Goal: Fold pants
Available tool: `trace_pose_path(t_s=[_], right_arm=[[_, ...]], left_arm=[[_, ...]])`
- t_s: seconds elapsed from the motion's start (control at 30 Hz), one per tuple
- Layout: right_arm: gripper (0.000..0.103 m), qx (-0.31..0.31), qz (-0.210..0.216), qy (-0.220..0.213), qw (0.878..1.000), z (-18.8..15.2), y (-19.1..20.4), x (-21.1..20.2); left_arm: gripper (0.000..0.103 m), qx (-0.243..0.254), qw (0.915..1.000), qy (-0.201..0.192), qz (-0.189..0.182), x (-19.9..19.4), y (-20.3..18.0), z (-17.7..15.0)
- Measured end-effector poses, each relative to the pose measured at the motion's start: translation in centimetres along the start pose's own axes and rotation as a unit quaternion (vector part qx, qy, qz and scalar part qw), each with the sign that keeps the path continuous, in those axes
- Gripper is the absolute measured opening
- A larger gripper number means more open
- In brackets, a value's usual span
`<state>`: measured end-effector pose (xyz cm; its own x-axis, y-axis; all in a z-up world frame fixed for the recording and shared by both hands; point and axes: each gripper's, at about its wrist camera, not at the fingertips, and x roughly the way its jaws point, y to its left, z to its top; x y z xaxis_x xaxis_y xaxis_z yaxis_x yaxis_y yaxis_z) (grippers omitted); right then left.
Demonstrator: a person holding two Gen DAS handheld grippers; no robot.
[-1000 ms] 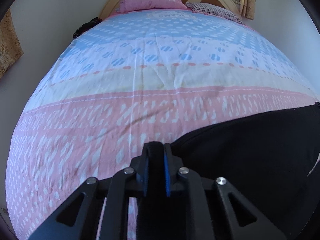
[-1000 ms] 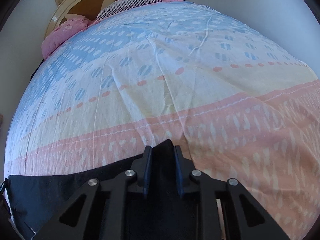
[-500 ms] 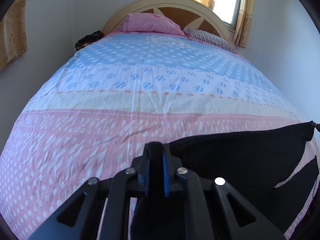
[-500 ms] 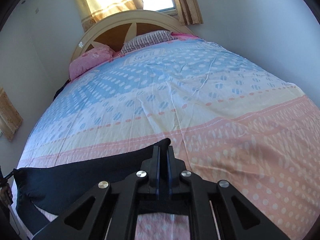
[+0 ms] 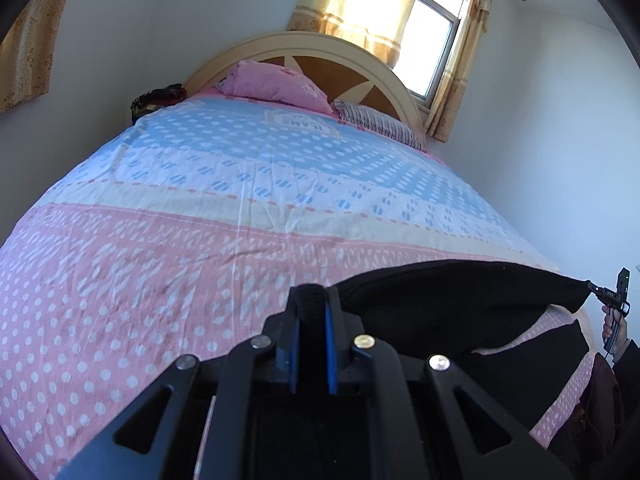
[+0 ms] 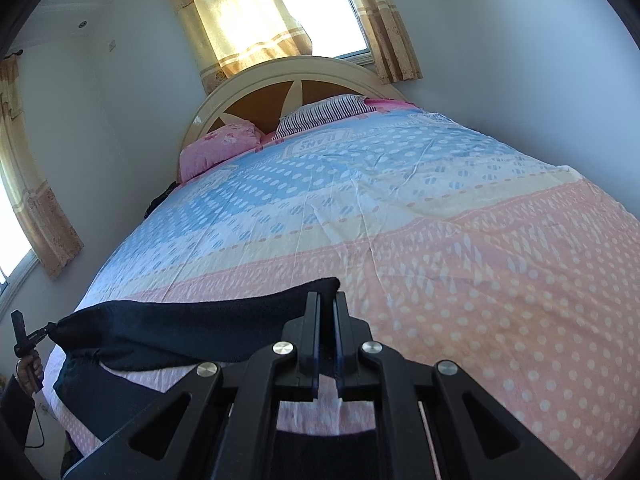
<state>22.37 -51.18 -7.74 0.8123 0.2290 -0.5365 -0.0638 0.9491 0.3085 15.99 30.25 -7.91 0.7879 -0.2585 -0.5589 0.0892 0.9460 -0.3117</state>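
Observation:
Black pants hang stretched between my two grippers above the near end of the bed. My left gripper is shut on one corner of the pants' top edge. My right gripper is shut on the other corner of the pants. The top edge runs taut from one gripper to the other. The rest of the cloth droops down over the foot of the bed. The right gripper shows small at the far right of the left wrist view, and the left gripper at the far left of the right wrist view.
The bed has a pink, cream and blue dotted sheet. A pink pillow and a striped pillow lie by the arched headboard. A curtained window is behind it. Walls stand on both sides.
Both grippers have risen and tilted up with the pants, lifting the cloth off the sheet. More of the headboard, window and walls has come into view.

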Motion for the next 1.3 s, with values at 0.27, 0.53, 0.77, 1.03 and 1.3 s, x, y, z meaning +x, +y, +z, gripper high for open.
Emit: trace_pose_path(t_s=[0.27, 0.53, 0.77, 1.03, 1.3], right_arm=[[0.002, 0.028, -0.009, 0.018, 0.999, -4.1, -2.3, -2.4], [0.002, 0.047, -0.026, 0.066, 0.996, -8.4, -3.9, -2.2], [0.017, 0.009, -0.101, 0.067, 0.993, -9.1, -1.9, -3.9], [0.069, -0.127, -0.086, 0.019, 0.988, -6.3, 10.0, -5.9], [0.062, -0.333, 0.015, 0.102, 0.937, -11.8, 27.8, 1.7]], left_arm=[[0.011, -0.008, 0.9999, -0.002, -0.015, -1.6, 1.0, -2.8], [0.011, 0.006, 0.9997, 0.024, -0.005, -1.7, 1.1, -6.6], [0.011, 0.013, 0.9994, 0.031, 0.008, -1.1, 0.9, -7.2], [0.011, 0.022, 0.9991, 0.031, 0.02, -1.0, 0.5, -7.2], [0.011, 0.032, 0.9986, 0.03, 0.028, -1.0, 0.2, -7.2]])
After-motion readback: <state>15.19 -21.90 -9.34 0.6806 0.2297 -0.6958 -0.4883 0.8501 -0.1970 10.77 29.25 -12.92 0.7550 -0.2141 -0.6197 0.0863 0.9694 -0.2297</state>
